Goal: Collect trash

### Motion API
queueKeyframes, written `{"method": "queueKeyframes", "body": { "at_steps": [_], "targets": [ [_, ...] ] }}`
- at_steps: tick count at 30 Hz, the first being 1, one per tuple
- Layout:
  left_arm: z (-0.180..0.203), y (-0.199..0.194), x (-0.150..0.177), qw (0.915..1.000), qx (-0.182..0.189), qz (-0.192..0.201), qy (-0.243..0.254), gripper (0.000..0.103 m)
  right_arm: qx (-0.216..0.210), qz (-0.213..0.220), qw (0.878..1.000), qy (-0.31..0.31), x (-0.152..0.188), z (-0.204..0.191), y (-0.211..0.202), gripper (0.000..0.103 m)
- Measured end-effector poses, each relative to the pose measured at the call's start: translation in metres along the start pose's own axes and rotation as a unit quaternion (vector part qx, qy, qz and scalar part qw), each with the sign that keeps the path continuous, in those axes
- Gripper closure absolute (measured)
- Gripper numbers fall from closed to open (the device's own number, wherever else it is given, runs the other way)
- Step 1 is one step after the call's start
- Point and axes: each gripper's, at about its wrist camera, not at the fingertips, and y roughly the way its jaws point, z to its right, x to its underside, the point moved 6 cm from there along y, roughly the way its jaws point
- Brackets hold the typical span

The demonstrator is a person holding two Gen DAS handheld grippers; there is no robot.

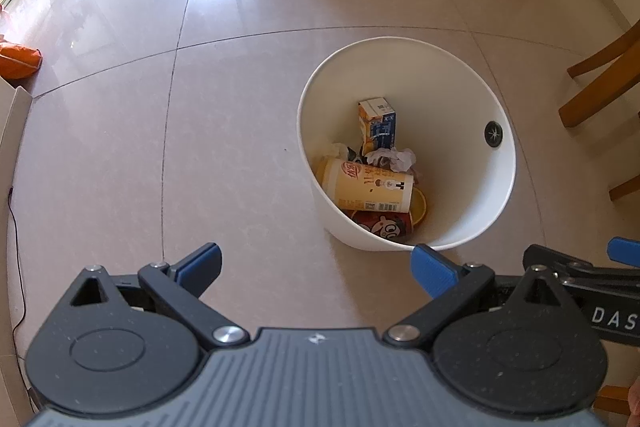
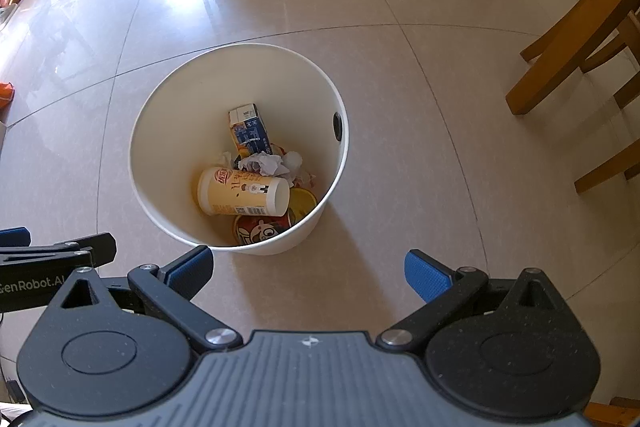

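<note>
Near the middle of both wrist views stands a round white plastic waste bin on the glossy beige tiled floor, upright and apart from the wooden chair legs at the right edge of each frame. Inside it the collected trash lies in a heap: a yellow cylindrical drink cup on its side, a blue and orange carton leaning behind it, crumpled white paper between the two, and a red printed wrapper at the bottom. The left gripper and the right gripper both hang at the lower edge of their frames with blue-padded jaws spread wide and nothing between them. No loose piece of trash shows on the floor close to the bin, so the task looks close to done; the clutter of boxes at the upper left of the frames is too far and too distorted to say whether any of it counts. To do the present step well, the person would do best to sweep the cameras slowly across the floor, keep both jaws wide until a target is centred between the pads, and approach low, since the tiles look slippery and light scraps may skid away.
</note>
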Motion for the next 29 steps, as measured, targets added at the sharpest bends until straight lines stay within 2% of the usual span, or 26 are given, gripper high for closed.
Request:
{"method": "queueKeyframes", "body": {
  "at_steps": [29],
  "targets": [
    [-0.0043,-0.0008,0.0014,0.9999,0.01,-0.009,0.0,0.003,-0.004,0.0,1.0,0.005,0.0011,-0.0016,0.0,0.0]
  ]
}}
